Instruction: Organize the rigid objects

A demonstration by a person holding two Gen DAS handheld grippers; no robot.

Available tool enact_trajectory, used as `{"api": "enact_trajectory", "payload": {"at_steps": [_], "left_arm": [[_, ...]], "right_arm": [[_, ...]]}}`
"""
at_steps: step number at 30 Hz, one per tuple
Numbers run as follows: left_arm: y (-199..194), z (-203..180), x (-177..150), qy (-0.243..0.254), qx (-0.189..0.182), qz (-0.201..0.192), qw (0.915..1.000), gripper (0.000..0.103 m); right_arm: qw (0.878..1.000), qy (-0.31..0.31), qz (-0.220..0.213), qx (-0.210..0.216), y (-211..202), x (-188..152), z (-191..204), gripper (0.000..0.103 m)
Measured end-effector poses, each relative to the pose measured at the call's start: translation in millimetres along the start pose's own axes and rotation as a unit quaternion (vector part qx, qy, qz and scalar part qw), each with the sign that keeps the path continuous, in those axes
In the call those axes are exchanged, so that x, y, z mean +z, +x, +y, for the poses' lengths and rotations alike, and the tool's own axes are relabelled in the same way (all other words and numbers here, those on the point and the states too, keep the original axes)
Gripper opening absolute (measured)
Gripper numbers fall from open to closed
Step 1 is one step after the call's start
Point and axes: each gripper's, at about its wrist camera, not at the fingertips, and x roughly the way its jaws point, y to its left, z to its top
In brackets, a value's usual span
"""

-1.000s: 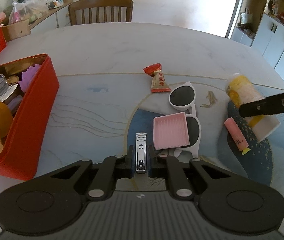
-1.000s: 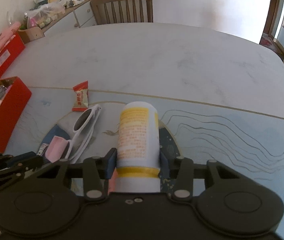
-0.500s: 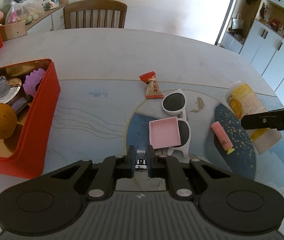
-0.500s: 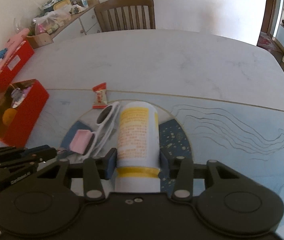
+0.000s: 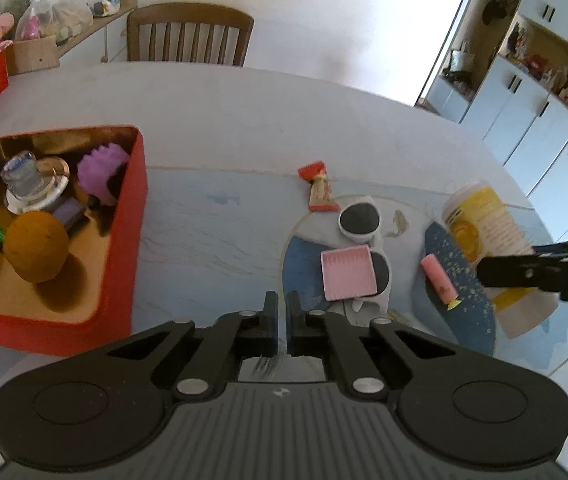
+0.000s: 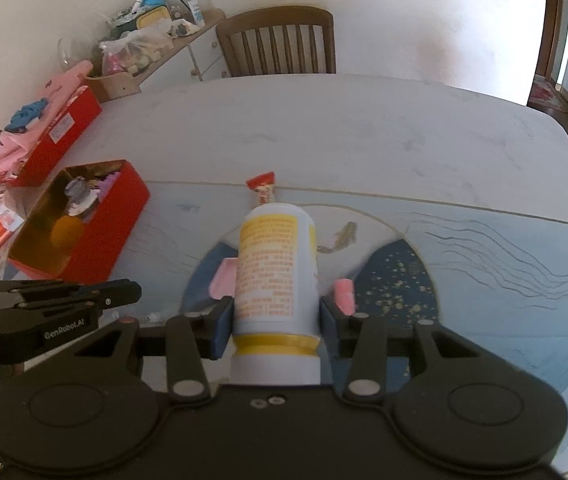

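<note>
In the right hand-held gripper (image 6: 275, 316), bottle (image 6: 275, 264) lengthwise, base outward

both wrist views angled down, sharing red tin (image 5: 123, 264) (image 6: 123, 216); table (image 5: 243, 112) (image 6: 364, 128)

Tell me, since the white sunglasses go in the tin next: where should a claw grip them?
Probably the bare far lens rim of the white sunglasses, from above: it lies flat, while the pink tray covers the near lens.
</note>
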Motion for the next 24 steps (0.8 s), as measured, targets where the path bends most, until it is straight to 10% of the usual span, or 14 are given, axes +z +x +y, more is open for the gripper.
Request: {"api": "enact_trajectory", "payload": {"at_steps": [14, 17, 21, 24], "left_arm": [[-17, 26, -7, 0.048, -0.028, 0.025, 0.9981, 0.007], [-16, 22, -18, 0.072, -0.036, 0.038, 0.9961, 0.019], [-10, 17, -30, 0.093, -0.024, 0.048, 0.9942, 0.066], [-5, 17, -36, 0.108, -0.011, 0.054, 0.9925, 0.066]], "right_arm": [[1.000, 0.017, -0.003, 0.009, 1, 0, 20, 0.044], [1.000, 0.021, 0.002, 0.012, 1, -4, 20, 0.044], [1.000, 0.025, 0.007, 0.014, 1, -8, 19, 0.044], [0.999, 0.029, 0.010, 0.014, 1, -11, 18, 0.044]]}}
